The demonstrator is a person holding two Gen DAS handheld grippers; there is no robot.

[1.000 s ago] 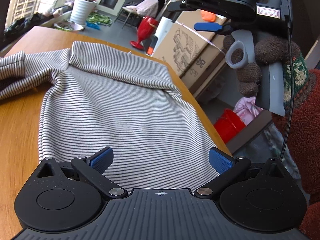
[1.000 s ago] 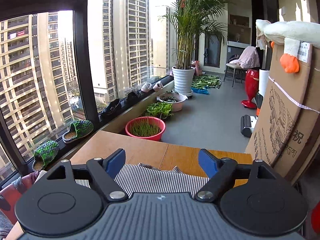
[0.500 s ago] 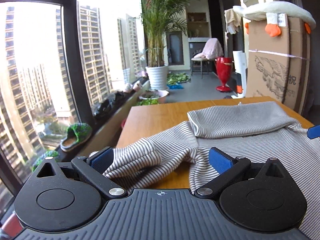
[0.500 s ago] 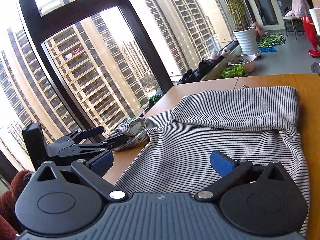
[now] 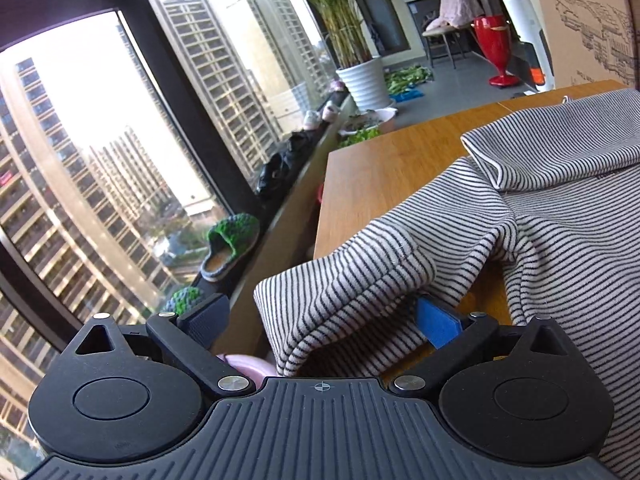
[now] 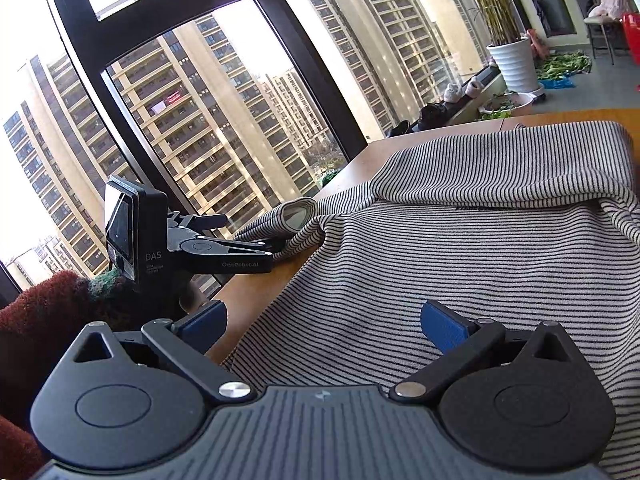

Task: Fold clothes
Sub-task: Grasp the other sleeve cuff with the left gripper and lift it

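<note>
On the wooden tabletop lies the black-and-white striped knit garment, its sleeve hanging over the edge; left tongs gape around that sleeve; right tongs spread wide above the body.

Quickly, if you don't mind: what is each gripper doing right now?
Left gripper: open, jaws spread around the sleeve of the striped shirt, not yet clamped.
Right gripper: open, above the shirt's body, holding nothing.
</note>
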